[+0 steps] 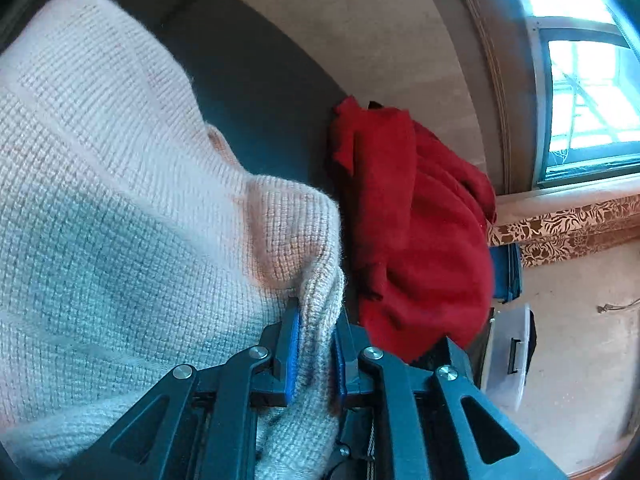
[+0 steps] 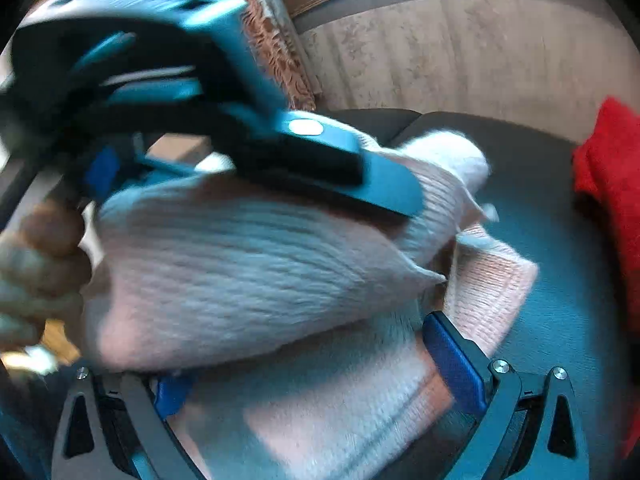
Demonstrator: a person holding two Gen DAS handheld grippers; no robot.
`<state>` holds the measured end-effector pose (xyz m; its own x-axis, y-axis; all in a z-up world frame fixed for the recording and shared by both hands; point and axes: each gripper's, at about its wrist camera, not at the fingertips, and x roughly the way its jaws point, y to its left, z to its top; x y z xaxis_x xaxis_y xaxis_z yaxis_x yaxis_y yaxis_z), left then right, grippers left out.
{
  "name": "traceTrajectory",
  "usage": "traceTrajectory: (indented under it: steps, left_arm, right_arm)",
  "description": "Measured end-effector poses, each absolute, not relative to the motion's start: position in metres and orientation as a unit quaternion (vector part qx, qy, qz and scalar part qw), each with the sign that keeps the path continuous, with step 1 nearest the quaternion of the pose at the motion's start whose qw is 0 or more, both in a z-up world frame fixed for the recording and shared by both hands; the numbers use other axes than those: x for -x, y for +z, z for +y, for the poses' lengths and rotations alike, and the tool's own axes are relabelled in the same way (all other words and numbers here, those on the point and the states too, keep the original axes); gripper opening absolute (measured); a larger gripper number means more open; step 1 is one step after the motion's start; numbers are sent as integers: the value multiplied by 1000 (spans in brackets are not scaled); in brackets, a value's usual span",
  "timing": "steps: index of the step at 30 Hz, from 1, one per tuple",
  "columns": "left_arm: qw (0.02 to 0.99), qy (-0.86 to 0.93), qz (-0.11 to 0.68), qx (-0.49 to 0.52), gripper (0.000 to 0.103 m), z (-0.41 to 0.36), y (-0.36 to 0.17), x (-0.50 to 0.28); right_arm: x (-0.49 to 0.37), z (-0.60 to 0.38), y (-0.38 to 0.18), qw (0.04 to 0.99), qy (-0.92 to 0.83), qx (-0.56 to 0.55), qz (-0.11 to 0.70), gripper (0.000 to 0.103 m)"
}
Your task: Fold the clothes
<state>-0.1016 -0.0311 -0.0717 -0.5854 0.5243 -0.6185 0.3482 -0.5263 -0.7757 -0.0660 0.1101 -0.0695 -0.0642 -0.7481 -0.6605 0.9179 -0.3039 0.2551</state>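
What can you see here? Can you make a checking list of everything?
Surface: dark grey cushion, partly covered.
Job's things: white knit sweater bunched up; red garment heaped beside it.
Clutter: clear plastic box on the floor.
Grippers: left gripper pinching the sweater's edge; right gripper wide open around sweater folds.
Cables: thin cord on the floor.
Surroundings: window, pale wall.

Your left gripper (image 2: 224, 120) is a smeary blur in the right wrist view. Your hand (image 2: 36, 264) is cut off at the edge. The red cloth (image 2: 612, 200) is cut off too.
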Motion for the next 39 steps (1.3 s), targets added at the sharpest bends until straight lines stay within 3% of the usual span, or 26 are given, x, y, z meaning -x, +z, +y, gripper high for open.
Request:
traceTrajectory:
  steps: [10, 14, 21, 28, 29, 30, 31, 32, 33, 39]
  left_arm:
    - [163, 748, -470, 439, 19, -24, -11, 94]
    - [142, 796, -436, 395, 22, -60, 18, 63]
    - [10, 829, -429, 359, 22, -150, -12, -33]
    - [20, 846, -390, 362, 23, -146, -40, -72]
    - [27, 853, -370, 367, 23, -139, -41, -72]
    - [34, 859, -351, 373, 23, -132, -42, -71]
    - [40, 862, -335, 378, 23, -127, -44, -70]
    - [45, 864, -323, 383, 23, -123, -47, -70]
    - [50, 866, -310, 388, 23, -118, -50, -69]
    - [64, 859, -253, 440, 25, -94, -78, -62]
  right_arm:
    - [48, 186, -60, 527, -749, -387, 106, 103]
    - [36, 208, -45, 512, -761, -387, 97, 103]
    - [6, 132, -8, 564, -734, -347, 150, 103]
    - [-18, 65, 16, 585, -706, -335, 218, 103]
    - [-20, 58, 14, 578, -702, -345, 232, 100]
    - [-18, 52, 8, 574, -691, -366, 242, 80]
    - [-18, 47, 3, 569, -681, -386, 252, 41]
    - [-21, 50, 1, 563, -677, -399, 257, 27]
    - [-24, 59, -1, 555, -678, -406, 259, 23]
    - [-26, 142, -50, 485, -704, -485, 185, 27]
